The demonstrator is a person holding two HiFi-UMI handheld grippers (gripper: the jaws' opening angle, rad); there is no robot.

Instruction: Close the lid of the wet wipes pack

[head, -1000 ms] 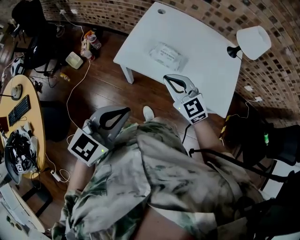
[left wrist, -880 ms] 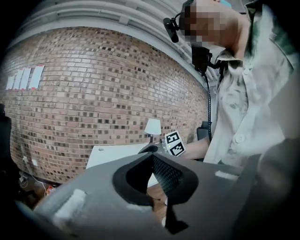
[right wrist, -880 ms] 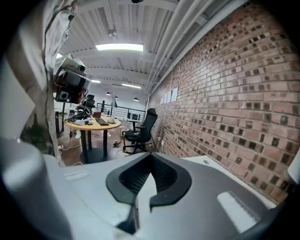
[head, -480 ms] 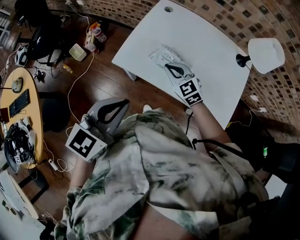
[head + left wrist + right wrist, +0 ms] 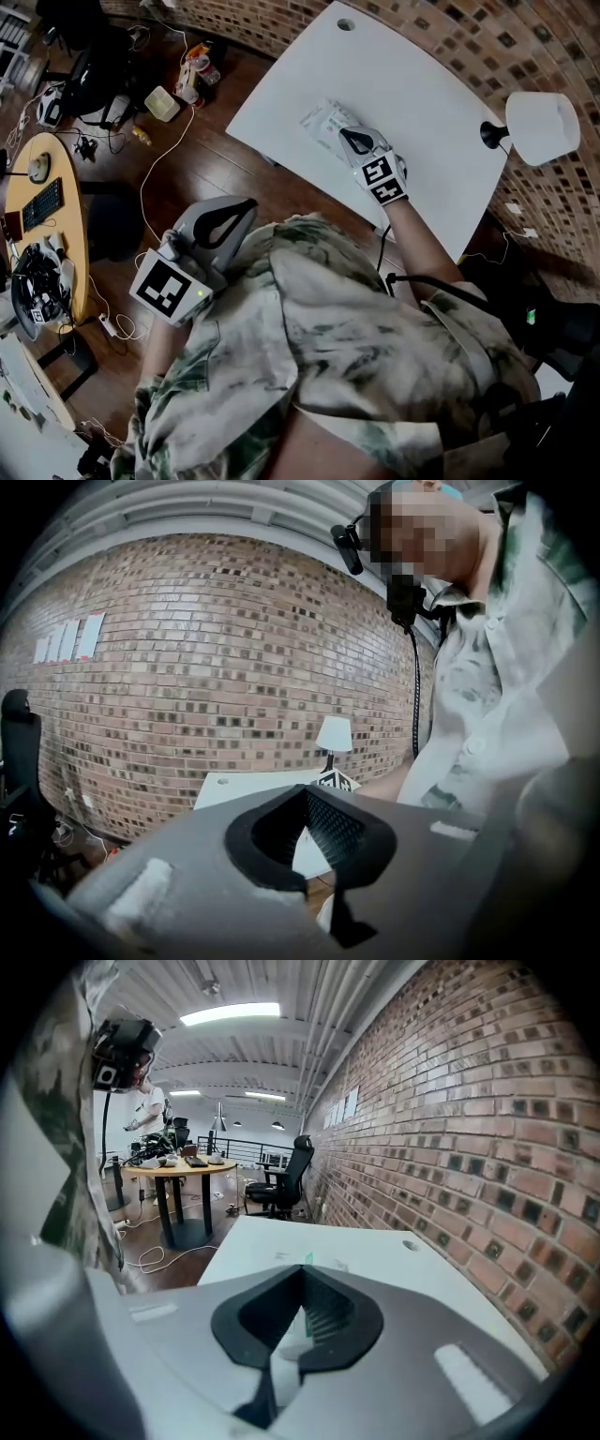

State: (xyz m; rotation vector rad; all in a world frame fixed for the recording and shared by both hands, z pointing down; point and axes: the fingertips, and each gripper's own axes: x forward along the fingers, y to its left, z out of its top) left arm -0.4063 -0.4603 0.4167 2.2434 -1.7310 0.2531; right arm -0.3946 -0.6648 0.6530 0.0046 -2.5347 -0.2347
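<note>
One white table (image 5: 412, 84) lies under and ahead of the right gripper (image 5: 345, 134). The left gripper (image 5: 251, 202) hangs well short of the table's near edge, low beside the person's patterned shirt (image 5: 356, 356). A lamp (image 5: 544, 127) with a white shade stands on the table well apart from the right gripper, off to its right, near the brick wall. The left gripper's jaws are closed tip to tip with nothing between them. The right gripper's jaws are also drawn together and clamp nothing. Their tips sit over the near end of the wet wipes pack (image 5: 323, 117), which lies flat on the table under and just ahead of them. Whether the tips touch the pack cannot be told, nor how the lid stands.
</note>
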